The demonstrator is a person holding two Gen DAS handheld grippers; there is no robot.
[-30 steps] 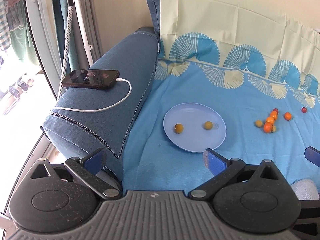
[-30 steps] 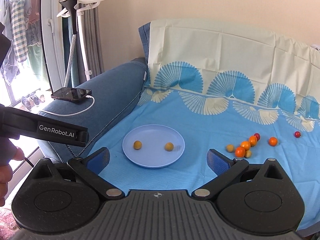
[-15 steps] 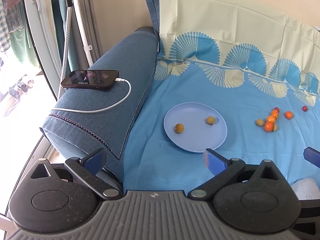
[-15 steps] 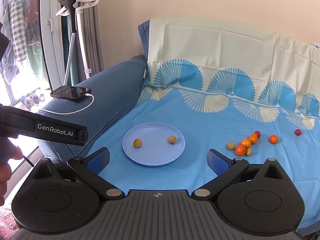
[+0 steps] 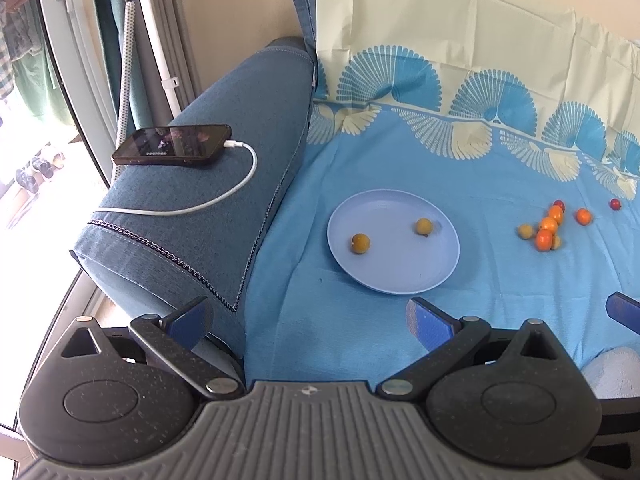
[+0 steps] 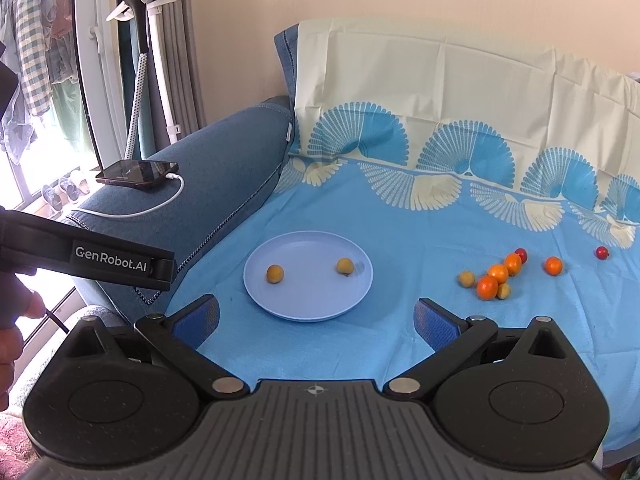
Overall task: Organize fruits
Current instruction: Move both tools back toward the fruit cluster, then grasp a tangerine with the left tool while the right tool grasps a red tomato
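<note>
A light blue plate (image 5: pixel 400 276) (image 6: pixel 304 308) lies on the blue sheet with two yellow fruits on it, one left (image 5: pixel 360 243) (image 6: pixel 275 273) and one right (image 5: pixel 424 226) (image 6: pixel 345 266). A cluster of several orange and yellow fruits (image 5: pixel 545 229) (image 6: pixel 496 276) lies to the right, with a lone orange one (image 6: pixel 553 266) and two small red ones (image 6: pixel 602 252) beyond. My left gripper (image 5: pixel 308 320) is open and empty, near the plate's front edge. My right gripper (image 6: pixel 316 320) is open and empty, just in front of the plate.
A blue sofa armrest (image 5: pixel 224 184) on the left carries a phone (image 5: pixel 172 145) (image 6: pixel 137 173) with a white charging cable (image 5: pixel 224 200). A garment steamer stand (image 6: pixel 140 40) and window stand behind it. The left gripper's body (image 6: pixel 88 258) shows at the right wrist view's left edge.
The right yellow fruit on the plate rolled a little toward the plate's far side. Both grippers stayed open, shifting only slightly.
</note>
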